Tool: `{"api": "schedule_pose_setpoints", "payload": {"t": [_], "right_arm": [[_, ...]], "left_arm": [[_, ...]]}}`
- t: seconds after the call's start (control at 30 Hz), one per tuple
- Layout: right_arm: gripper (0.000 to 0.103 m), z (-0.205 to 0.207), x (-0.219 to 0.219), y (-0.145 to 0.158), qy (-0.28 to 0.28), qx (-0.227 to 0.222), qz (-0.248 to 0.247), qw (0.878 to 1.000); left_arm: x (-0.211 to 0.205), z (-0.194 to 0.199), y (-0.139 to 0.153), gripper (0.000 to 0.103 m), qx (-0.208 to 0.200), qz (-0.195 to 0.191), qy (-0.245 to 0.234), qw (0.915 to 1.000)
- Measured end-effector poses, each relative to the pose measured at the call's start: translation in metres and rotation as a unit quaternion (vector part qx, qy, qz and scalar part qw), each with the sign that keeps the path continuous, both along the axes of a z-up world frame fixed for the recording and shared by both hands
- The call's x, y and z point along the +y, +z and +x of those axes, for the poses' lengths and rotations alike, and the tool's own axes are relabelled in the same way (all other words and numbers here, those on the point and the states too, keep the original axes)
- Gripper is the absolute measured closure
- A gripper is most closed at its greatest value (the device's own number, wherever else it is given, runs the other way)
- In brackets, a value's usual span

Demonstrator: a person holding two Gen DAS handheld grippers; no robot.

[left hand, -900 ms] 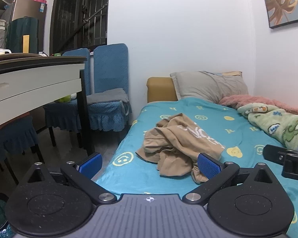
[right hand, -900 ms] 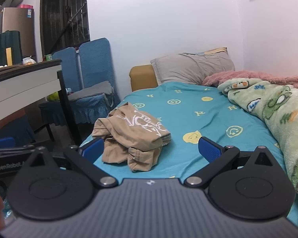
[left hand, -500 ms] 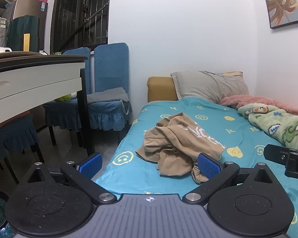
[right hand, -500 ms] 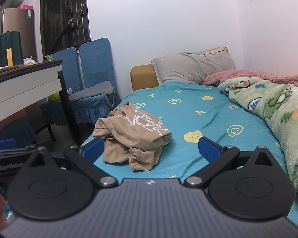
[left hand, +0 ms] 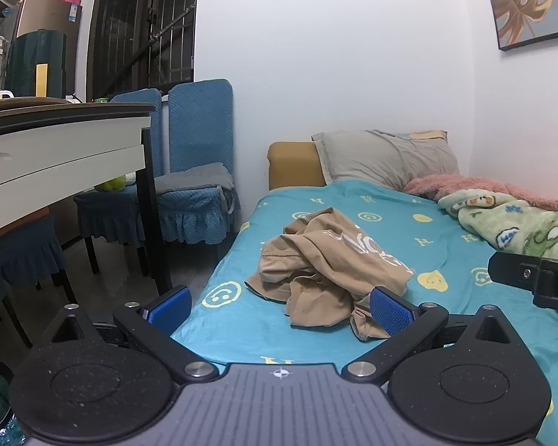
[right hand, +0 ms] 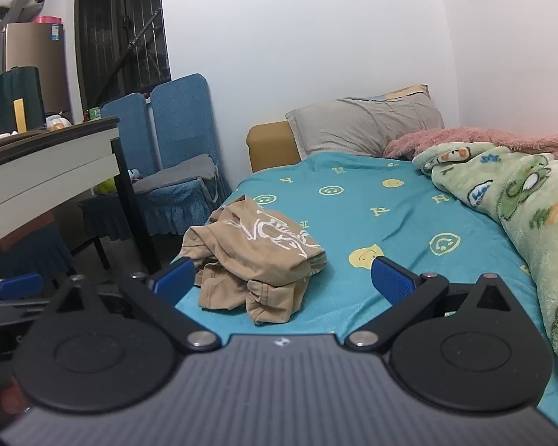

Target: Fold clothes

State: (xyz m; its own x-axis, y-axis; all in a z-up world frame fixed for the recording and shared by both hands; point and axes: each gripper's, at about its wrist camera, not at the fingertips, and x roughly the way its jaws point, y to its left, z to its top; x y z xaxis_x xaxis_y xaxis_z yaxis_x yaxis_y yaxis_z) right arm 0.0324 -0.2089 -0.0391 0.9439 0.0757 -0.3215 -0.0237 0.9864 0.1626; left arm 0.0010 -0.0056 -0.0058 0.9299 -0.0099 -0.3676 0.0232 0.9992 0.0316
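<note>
Tan shirt (left hand: 331, 260) crumpled in heap on teal bed (left hand: 409, 230), near left edge. Left hand-held gripper (left hand: 281, 304) spread wide, empty, short of shirt. Right hand-held gripper (right hand: 282, 278) likewise wide, empty. Green blanket (right hand: 520, 204) at right.

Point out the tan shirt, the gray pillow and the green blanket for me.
tan shirt (right hand: 256, 249): right wrist view, printed panel.
gray pillow (left hand: 383, 158): left wrist view, middle.
green blanket (right hand: 524, 200): right wrist view, frog print.

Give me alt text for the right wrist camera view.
A crumpled tan garment lies on a teal smiley-print bedsheet, just ahead of the open right tool. A green cartoon blanket is bunched along the right; blue chairs stand left.
</note>
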Motion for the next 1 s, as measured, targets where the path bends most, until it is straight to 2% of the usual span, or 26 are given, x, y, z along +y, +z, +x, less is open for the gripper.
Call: {"api": "schedule_pose_setpoints", "payload": {"t": [0.17,0.33,0.53,0.67,0.77,0.87,1.0], "right_arm": [[0.000,-0.002,-0.002,0.003,-0.008,-0.007,-0.006,1.000],[0.000,-0.004,-0.005,0.005,-0.017,-0.011,-0.007,1.000],[0.000,-0.003,-0.007,0.014,-0.038,-0.023,-0.010,0.999],[0.000,0.004,-0.012,0.041,-0.042,-0.036,0.005,0.998],[0.000,0.015,-0.021,0.066,-0.020,-0.047,0.025,0.998],[0.000,0.029,-0.030,0.077,0.012,-0.039,0.034,0.999],[0.000,0.032,-0.044,0.054,0.005,-0.033,0.022,0.999]], "left_arm": [[0.000,-0.001,0.000,0.000,-0.001,-0.007,-0.003,1.0000],[0.006,-0.004,0.003,0.000,-0.013,-0.031,-0.006,0.9994],[0.008,-0.003,0.004,0.000,-0.016,-0.035,-0.002,0.9993],[0.002,0.004,-0.001,0.000,-0.013,-0.010,-0.007,0.9998],[0.003,0.013,-0.010,0.000,0.009,-0.026,-0.019,0.9994],[-0.002,0.027,-0.021,0.000,0.050,-0.032,-0.028,0.9978],[-0.003,0.059,-0.037,0.000,0.098,-0.063,-0.037,0.9925]]}}
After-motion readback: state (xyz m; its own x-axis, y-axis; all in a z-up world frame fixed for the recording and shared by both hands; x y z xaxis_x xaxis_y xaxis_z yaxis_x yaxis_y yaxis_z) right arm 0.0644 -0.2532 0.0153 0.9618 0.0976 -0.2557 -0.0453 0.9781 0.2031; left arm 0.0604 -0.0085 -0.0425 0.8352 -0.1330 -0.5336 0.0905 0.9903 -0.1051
